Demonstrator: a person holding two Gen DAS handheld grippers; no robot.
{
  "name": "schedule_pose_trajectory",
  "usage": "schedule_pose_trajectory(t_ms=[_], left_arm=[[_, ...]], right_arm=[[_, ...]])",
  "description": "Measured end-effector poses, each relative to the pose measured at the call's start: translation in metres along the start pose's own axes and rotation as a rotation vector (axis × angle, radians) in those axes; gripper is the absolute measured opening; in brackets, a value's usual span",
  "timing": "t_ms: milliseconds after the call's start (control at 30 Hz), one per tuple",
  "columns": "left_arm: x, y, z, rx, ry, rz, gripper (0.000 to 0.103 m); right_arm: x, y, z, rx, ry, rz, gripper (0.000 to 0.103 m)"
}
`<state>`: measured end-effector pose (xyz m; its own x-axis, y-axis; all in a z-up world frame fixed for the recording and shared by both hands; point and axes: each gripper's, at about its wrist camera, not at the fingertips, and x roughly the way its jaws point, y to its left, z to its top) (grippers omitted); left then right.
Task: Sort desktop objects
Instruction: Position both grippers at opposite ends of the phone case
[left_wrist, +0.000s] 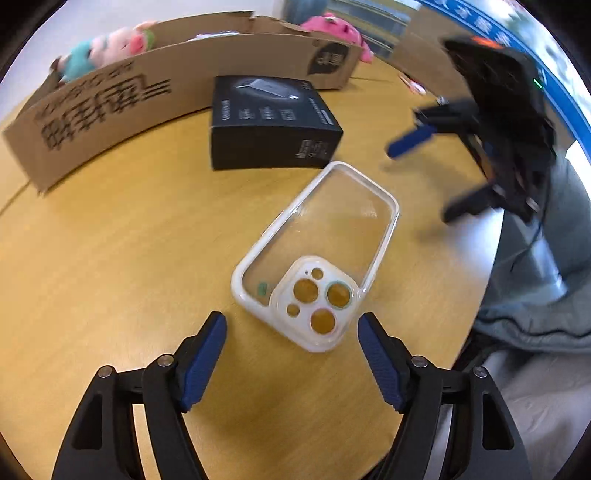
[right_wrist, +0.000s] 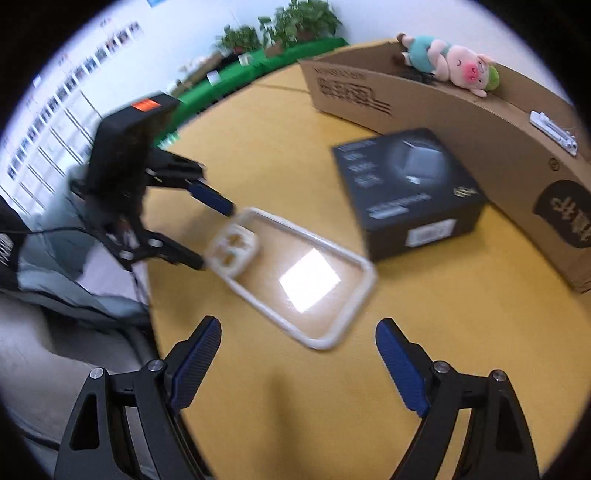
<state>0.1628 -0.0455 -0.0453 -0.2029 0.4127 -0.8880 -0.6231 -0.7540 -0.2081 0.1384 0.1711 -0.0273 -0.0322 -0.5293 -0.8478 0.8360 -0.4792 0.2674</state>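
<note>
Nearest us, the left hand-held gripper (left_wrist: 291, 325) has its jaws apart, flanking the camera end of the clear phone case (left_wrist: 317, 254), which lies flat on the counter (left_wrist: 110, 258) just before the black box (left_wrist: 269, 125). We judge a pickup is starting: advance, then close. The right hand-held gripper (right_wrist: 298, 332) hovers spread wide, empty, near the case's far end.

phone case (left_wrist: 317, 254) clear, cream rim | box (left_wrist: 271, 123) black | table (left_wrist: 110, 258) yellow wood | carton (left_wrist: 110, 96) brown, black print
</note>
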Motion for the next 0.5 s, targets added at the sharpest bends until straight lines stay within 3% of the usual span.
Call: schedule_pose_trajectory(t_ms=[133, 233, 367, 433, 500], left_arm=[[0.005, -0.005, 0.001, 0.127, 0.014, 0.061, 0.086], [0.014, -0.023, 0.004, 0.277, 0.031, 0.108, 0.090], [0.012, -0.026, 0.005, 0.396, 0.019, 0.096, 0.097], [0.012, -0.023, 0.006, 0.421, 0.030, 0.076, 0.097], [0.011, -0.020, 0.006, 0.439, 0.036, 0.052, 0.098]], right_arm=[[0.029, -0.005, 0.003, -0.110, 0.097, -0.037, 0.089], [0.043, 0.012, 0.006, -0.286, 0.104, -0.074, 0.090], [0.053, 0.037, 0.000, -0.468, 0.084, -0.081, 0.092], [0.054, 0.053, -0.010, -0.578, 0.054, -0.056, 0.102], [0.051, 0.067, -0.022, -0.698, 0.017, -0.058, 0.102]])
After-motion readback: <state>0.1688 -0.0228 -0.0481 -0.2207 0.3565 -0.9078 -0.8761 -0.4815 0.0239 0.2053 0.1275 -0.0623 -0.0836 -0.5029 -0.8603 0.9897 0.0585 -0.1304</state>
